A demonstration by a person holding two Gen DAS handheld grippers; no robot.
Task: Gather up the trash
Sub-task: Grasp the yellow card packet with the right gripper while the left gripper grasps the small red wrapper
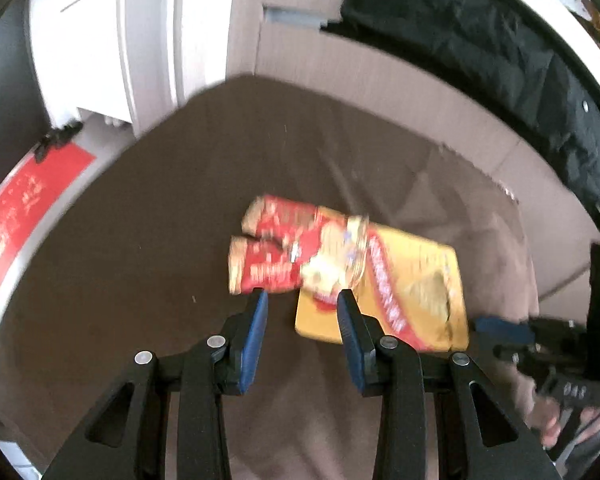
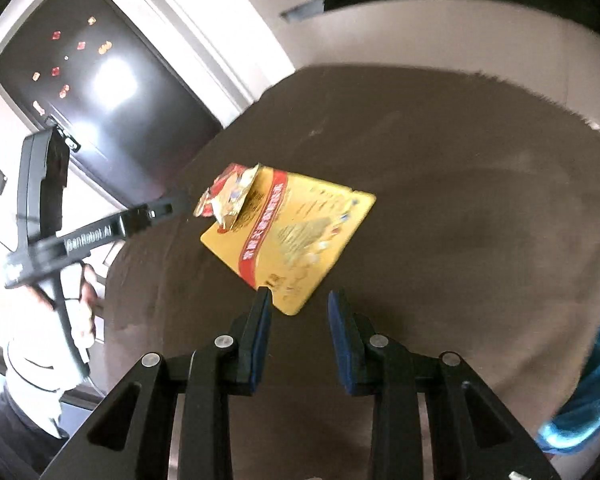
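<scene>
A crumpled red and gold snack wrapper (image 1: 292,252) lies on a brown cloth-covered table (image 1: 140,240), partly on top of a flat yellow packet with a red band (image 1: 412,292). My left gripper (image 1: 302,300) is open just short of the wrapper's near edge, with nothing between its blue pads. In the right wrist view the yellow packet (image 2: 296,232) lies flat with the wrapper (image 2: 228,196) on its far left corner. My right gripper (image 2: 298,300) is open and empty at the packet's near corner. The left gripper's tip (image 2: 172,204) shows beside the wrapper.
A black bag (image 1: 500,52) hangs at the table's far right edge. A blue plastic bag (image 2: 592,380) shows at the right. A dark door (image 2: 100,88) and white wall stand beyond the table. A red mat (image 1: 24,216) lies on the floor at left.
</scene>
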